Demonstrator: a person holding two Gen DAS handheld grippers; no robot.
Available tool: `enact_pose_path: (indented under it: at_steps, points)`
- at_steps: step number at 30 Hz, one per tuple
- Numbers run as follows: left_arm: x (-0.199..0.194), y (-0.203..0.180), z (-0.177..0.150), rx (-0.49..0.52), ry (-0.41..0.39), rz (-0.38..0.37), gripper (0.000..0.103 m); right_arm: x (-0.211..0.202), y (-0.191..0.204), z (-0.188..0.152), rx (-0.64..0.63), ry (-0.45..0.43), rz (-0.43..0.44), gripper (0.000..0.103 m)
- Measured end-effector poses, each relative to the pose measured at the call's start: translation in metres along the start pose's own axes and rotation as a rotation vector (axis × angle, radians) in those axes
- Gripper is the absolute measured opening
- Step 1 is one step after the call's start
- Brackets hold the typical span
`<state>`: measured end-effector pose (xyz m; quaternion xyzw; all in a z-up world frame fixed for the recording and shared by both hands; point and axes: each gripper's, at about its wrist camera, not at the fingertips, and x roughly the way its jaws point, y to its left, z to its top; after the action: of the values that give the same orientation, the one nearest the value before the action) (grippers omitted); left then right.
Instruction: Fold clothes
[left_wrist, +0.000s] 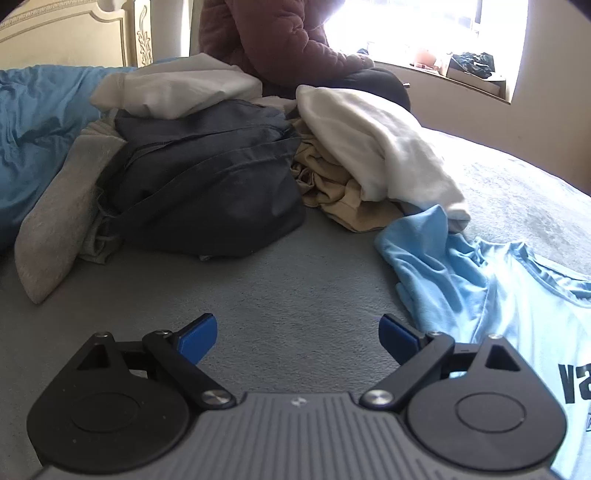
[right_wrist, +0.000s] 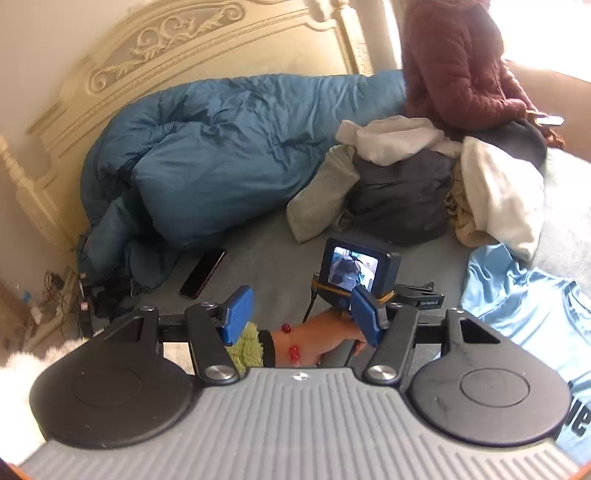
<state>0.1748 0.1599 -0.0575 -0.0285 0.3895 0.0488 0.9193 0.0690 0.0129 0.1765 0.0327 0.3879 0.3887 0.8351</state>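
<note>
Both claws released: left claw (left_wrist: 297, 338), right claw (right_wrist: 300, 317); blue T-shirt (left_wrist: 491, 295) crumpled, neckline toward window.

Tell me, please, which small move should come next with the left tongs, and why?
Probably move the left tongs toward the light blue T-shirt and pinch its near edge. They are open and empty over bare bed cover, and the shirt lies crumpled and unfolded just beside them.
</note>
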Motion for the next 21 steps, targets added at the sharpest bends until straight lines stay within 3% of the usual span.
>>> enact_pose_path:
  at_steps: [11, 13, 15, 18, 21]
  points:
    - [0.001, 0.006, -0.003, -0.011, 0.014, 0.029, 0.095, 0.001, -0.030, -0.003, 0.131, -0.026, -0.022, 0.058]
    - [0.001, 0.007, -0.003, -0.015, 0.013, 0.025, 0.095, 0.010, -0.035, 0.004, 0.135, -0.046, -0.062, 0.058]
    - [0.000, 0.007, -0.003, -0.017, 0.002, 0.022, 0.095, 0.025, -0.034, 0.010, 0.152, -0.001, -0.072, 0.058]
    - [0.001, 0.005, -0.002, -0.009, 0.000, 0.021, 0.095, 0.026, -0.009, 0.008, 0.078, 0.038, -0.024, 0.058]
    - [0.000, 0.003, -0.004, 0.004, -0.005, 0.016, 0.095, 0.012, 0.010, 0.004, -0.023, -0.018, 0.037, 0.058]
